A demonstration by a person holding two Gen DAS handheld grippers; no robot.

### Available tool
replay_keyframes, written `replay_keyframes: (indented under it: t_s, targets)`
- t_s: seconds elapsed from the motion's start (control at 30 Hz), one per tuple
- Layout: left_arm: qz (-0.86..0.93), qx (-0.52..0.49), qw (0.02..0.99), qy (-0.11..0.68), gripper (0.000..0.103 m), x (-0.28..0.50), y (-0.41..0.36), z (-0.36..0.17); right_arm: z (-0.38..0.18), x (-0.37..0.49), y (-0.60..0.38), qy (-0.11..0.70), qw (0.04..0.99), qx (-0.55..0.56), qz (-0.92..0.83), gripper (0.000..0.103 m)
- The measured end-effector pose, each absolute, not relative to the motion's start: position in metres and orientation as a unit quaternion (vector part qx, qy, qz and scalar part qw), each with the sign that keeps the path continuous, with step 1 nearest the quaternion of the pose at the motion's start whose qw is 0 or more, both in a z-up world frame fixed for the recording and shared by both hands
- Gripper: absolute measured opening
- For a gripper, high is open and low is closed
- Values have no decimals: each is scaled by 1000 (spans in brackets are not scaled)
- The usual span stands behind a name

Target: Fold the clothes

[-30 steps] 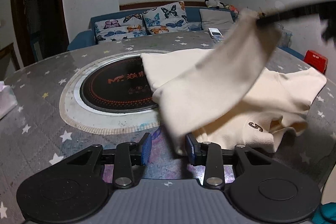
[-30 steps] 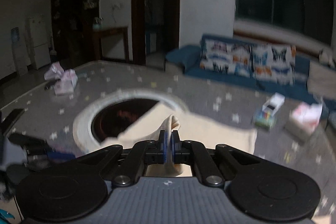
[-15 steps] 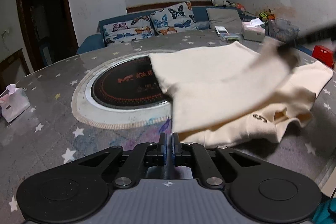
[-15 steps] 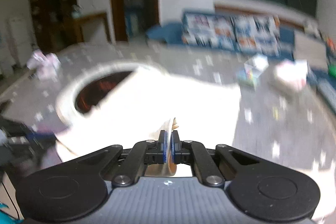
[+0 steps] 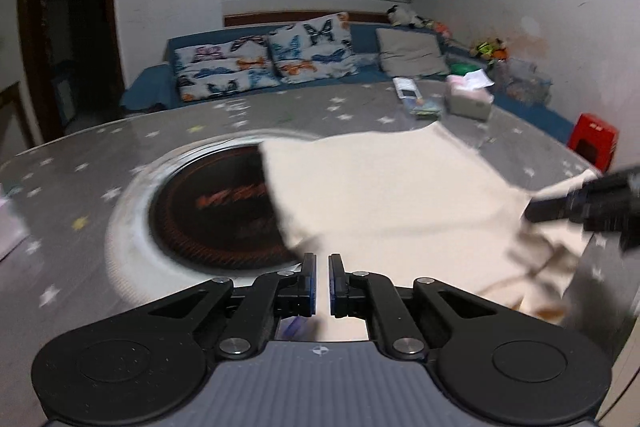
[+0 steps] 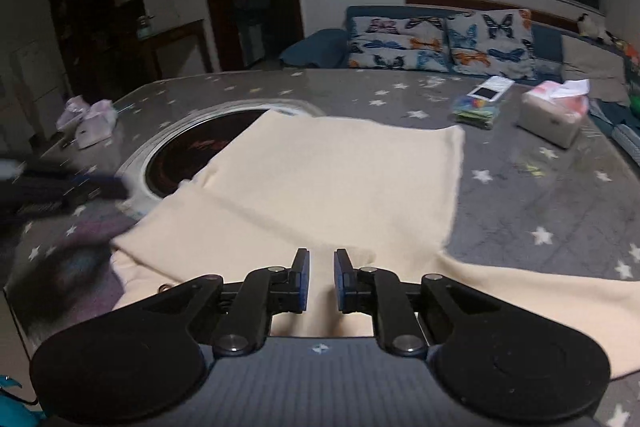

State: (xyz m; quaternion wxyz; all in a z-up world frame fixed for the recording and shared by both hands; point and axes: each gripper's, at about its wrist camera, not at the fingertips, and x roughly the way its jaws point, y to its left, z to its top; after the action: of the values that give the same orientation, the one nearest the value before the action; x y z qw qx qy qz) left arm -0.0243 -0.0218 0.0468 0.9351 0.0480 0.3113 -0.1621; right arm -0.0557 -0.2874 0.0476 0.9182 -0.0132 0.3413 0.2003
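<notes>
A cream garment (image 5: 380, 195) lies folded on the grey star-patterned table (image 5: 80, 195), partly over the round black hob (image 5: 216, 211). My left gripper (image 5: 322, 263) hovers at the garment's near-left corner, its jaws a narrow gap apart with nothing between them. In the right wrist view the garment (image 6: 320, 179) lies flat with a fold line across it. My right gripper (image 6: 321, 259) stands open just above its near edge, holding nothing. The right gripper (image 5: 580, 203) shows blurred at the garment's right side in the left wrist view. The left gripper (image 6: 60, 187) shows blurred at the left in the right wrist view.
A tissue box (image 6: 554, 115) and a phone on a colourful packet (image 6: 480, 103) sit at the table's far right. A pink tissue pack (image 6: 92, 119) lies far left. A blue sofa with butterfly cushions (image 5: 264, 63) stands behind, and a red stool (image 5: 594, 143) at the right.
The right gripper carried the raised cloth flap down across the garment, then let go and opened. The flap now lies flat. The left gripper shut, then parted slightly.
</notes>
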Motion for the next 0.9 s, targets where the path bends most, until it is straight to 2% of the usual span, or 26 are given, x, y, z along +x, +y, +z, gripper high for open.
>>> replay_keyframes:
  t_s: [0.17, 0.37, 0.5, 0.67, 0.77, 0.9]
  targets:
    - [-174, 48, 928, 326, 8, 7, -43, 35, 35, -50, -282, 351, 913, -8, 208, 15]
    - [-146, 32, 928, 342, 7, 18, -34, 20, 27, -49, -294, 362, 910, 16, 202, 17]
    - [-142, 35, 929, 340, 8, 13, -35, 24, 38, -57, -321, 342, 923, 49, 171, 29]
    - [-149, 32, 931, 332, 9, 6, -43, 33, 39, -67, -374, 331, 938, 72, 72, 30]
    - [-159, 35, 932, 324, 15, -2, -51, 38, 34, -77, -415, 325, 942, 81, -14, 31]
    - [-175, 42, 930, 320, 33, -12, -65, 42, 28, -89, -460, 315, 937, 107, -103, 36]
